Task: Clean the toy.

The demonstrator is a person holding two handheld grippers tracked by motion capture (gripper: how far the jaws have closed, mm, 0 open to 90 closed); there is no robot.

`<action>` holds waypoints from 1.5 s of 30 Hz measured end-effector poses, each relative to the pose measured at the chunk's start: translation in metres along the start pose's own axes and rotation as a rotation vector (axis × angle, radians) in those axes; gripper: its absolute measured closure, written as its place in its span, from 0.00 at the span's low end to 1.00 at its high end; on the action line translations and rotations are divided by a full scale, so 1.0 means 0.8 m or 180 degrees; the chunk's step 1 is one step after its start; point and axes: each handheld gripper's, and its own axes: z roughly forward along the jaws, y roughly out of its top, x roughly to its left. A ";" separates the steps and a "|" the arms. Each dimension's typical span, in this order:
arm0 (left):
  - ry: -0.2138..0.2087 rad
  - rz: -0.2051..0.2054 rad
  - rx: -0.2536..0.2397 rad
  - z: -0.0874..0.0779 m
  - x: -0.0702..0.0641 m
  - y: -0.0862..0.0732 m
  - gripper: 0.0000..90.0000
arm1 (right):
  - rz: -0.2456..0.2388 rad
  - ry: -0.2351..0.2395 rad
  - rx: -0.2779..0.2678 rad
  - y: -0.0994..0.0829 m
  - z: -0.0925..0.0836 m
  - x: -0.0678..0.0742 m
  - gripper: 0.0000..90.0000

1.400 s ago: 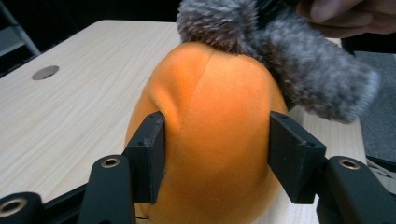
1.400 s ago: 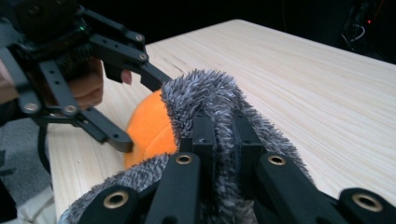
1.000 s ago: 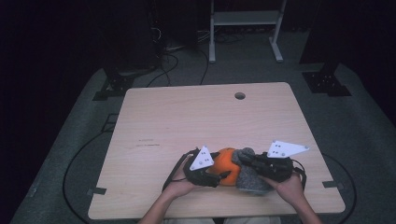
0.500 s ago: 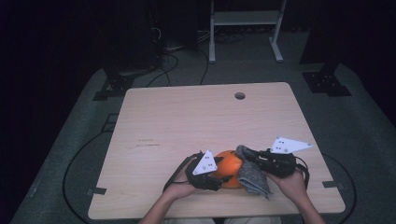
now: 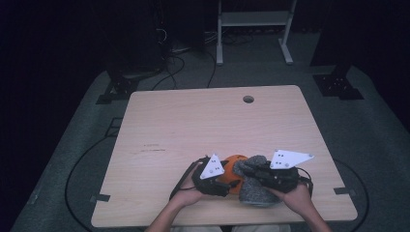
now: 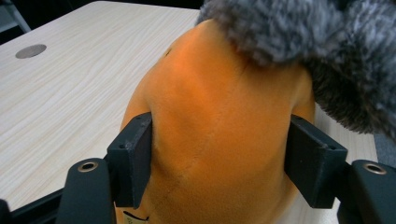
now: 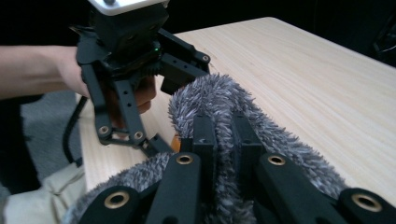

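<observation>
Bulging between left tool (image 6: 219,158) pads: orange plush (image 6: 219,116).

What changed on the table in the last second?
The right tongs, shut on the grey furry cloth, pulled it rightward off the orange soft toy, baring more orange. The left tongs kept clamping the toy in place.

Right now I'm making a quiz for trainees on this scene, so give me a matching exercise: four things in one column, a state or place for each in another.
1. left hand-held gripper
2. right hand-held gripper
3. orange plush
4. round hole

A. far side of the table top
B. pinching grey fuzzy fabric
C. partly covered by grey fabric
D. jaws on both sides of the orange plush

Pairs: 1-D, 2-B, 3-C, 4-A
</observation>
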 end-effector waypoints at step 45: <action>0.0425 0.0178 -0.0123 0.000 -0.009 0.007 0.44 | 0.0353 -0.0263 -0.0119 -0.019 -0.002 -0.035 0.91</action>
